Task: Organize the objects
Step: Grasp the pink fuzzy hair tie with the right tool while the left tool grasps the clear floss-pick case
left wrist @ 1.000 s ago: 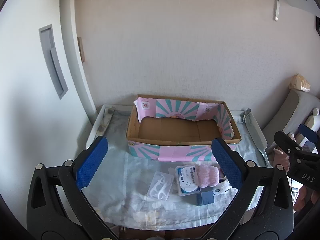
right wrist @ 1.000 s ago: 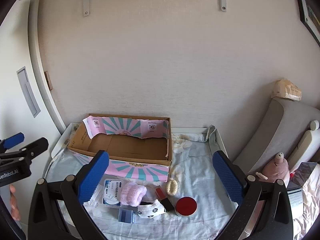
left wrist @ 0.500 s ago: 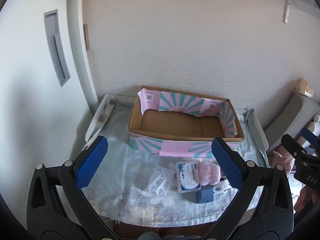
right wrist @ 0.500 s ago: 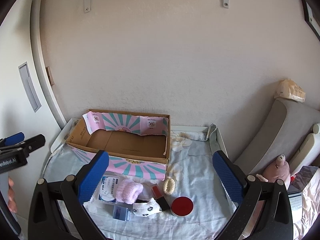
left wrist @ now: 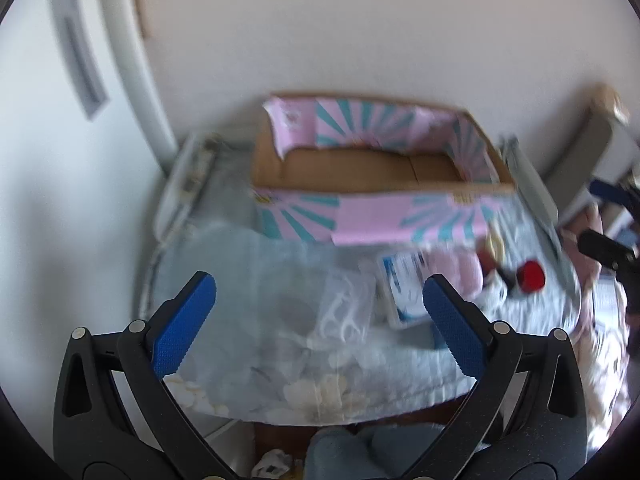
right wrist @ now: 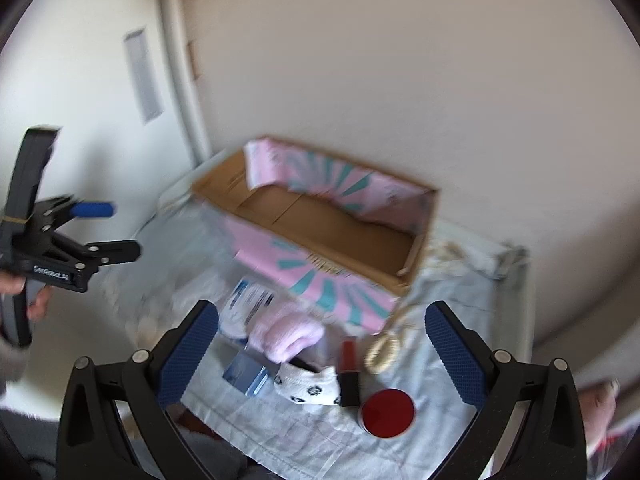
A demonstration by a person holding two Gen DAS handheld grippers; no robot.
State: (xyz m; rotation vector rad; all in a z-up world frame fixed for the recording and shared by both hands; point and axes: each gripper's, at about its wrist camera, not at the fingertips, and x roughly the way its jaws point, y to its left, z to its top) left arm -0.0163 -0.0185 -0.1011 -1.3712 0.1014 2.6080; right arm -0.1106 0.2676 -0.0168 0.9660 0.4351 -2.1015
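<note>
An empty cardboard box (left wrist: pixel 372 168) with pink and teal paper sides stands at the back of the cloth-covered table; it also shows in the right wrist view (right wrist: pixel 332 224). In front of it lie a clear bag of floss picks (left wrist: pixel 340 316), a white and blue pack (left wrist: pixel 404 280), a pink fluffy sock (right wrist: pixel 284 332), a patterned white sock (right wrist: pixel 312 386), a small blue box (right wrist: pixel 246 372), a red lipstick (right wrist: pixel 348 364), a beige hair tie (right wrist: pixel 382 354) and a round red tin (right wrist: pixel 387 412). My left gripper (left wrist: pixel 316 316) is open above the floss bag. My right gripper (right wrist: pixel 320 350) is open above the socks and lipstick.
The table's pale blue cloth (right wrist: pixel 452 316) ends at a near edge (left wrist: pixel 360 412). A white wall and door frame (left wrist: pixel 132 92) stand left. A grey sofa (left wrist: pixel 588 148) is at the right. The left gripper (right wrist: pixel 60 252) shows at the left of the right wrist view.
Both grippers have dropped and tilted down toward the table; both views are motion-blurred. The right gripper has swung so the box looks turned. Both stay open.
</note>
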